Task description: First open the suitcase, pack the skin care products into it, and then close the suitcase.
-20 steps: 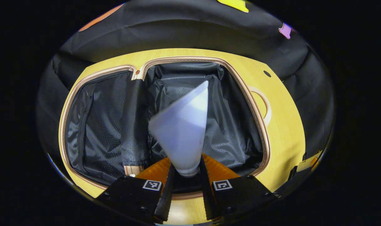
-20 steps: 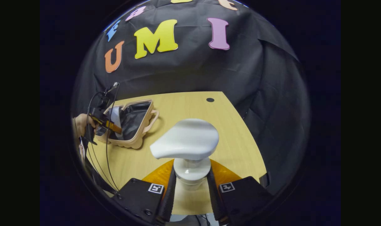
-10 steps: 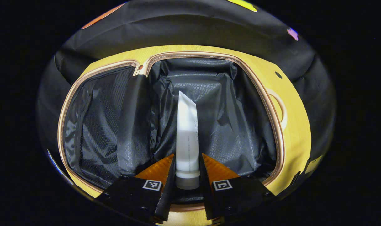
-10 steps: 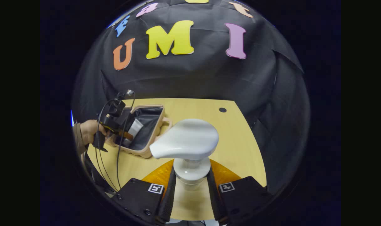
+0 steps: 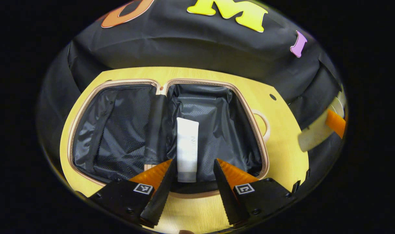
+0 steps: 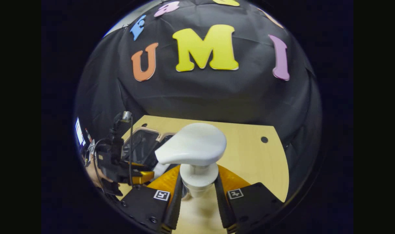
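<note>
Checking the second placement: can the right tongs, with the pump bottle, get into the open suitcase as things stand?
Probably yes. The suitcase lies open with only the white tube in its right half. The right tongs grip the pump bottle nearby, but the left tongs hover open over the near rim.

Wooden table [image 5: 283, 136], round hole [image 5: 272, 97] near edge.

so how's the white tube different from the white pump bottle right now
The flat white squeeze tube lies free on the black lining of the open suitcase, between the open jaws of the left gripper. The white pump bottle stands upright, clamped at its neck by the right gripper, outside the suitcase. Both are white.
</note>
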The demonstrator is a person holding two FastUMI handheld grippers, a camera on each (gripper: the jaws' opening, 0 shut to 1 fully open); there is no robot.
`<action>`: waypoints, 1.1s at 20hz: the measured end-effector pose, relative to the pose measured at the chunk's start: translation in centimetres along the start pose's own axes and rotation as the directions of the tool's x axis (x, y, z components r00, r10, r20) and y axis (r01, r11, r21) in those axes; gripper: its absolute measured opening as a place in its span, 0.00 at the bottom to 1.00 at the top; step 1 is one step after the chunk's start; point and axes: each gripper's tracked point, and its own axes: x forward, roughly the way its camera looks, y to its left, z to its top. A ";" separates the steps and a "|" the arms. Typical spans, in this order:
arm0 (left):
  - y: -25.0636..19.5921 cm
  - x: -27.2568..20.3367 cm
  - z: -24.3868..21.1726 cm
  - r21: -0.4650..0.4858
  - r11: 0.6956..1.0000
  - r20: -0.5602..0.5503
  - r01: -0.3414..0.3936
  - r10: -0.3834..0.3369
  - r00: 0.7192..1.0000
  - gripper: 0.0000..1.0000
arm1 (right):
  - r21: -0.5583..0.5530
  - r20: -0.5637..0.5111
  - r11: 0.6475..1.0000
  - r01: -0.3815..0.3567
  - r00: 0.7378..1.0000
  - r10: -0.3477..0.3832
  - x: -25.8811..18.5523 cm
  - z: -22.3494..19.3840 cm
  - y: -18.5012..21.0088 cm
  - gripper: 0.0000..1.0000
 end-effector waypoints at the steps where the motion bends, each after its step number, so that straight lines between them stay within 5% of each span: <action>1: 0.2 -0.8 -0.1 0.000 1.000 0.013 0.001 -0.001 1.000 0.80 | -0.003 -0.012 1.000 -0.013 1.000 0.013 0.9 0.0 1.0 0.47; 4: 1.2 -3.1 -0.5 0.043 0.999 0.080 -0.005 0.002 0.997 0.87 | 0.005 -0.072 0.999 -0.051 0.996 0.052 3.8 -1.7 4.1 0.47; 5: 1.6 -4.0 -0.6 0.058 0.998 0.108 -0.012 0.006 0.994 0.99 | 0.000 -0.098 0.998 -0.057 0.994 0.057 4.9 -2.5 4.9 0.47; 6: 2.0 -5.1 -0.7 0.075 0.997 0.141 -0.022 0.011 0.990 0.87 | -0.007 -0.120 0.998 -0.065 0.991 0.064 6.0 -3.4 5.8 0.47; 8: 2.5 -7.3 -0.8 0.118 0.992 0.218 -0.041 0.015 0.976 0.88 | -0.016 -0.184 0.997 -0.079 0.980 0.075 7.8 -5.8 7.1 0.47; 16: 4.0 -17.1 2.8 0.221 0.971 0.533 -0.094 -0.040 0.845 0.91 | 0.032 -0.362 0.999 -0.030 0.931 0.039 11.8 -11.5 7.9 0.47; 22: 8.1 -23.0 6.1 0.135 0.985 0.639 -0.104 -0.006 0.769 0.93 | 0.143 -0.407 0.988 0.064 0.913 0.000 16.3 -11.3 7.8 0.47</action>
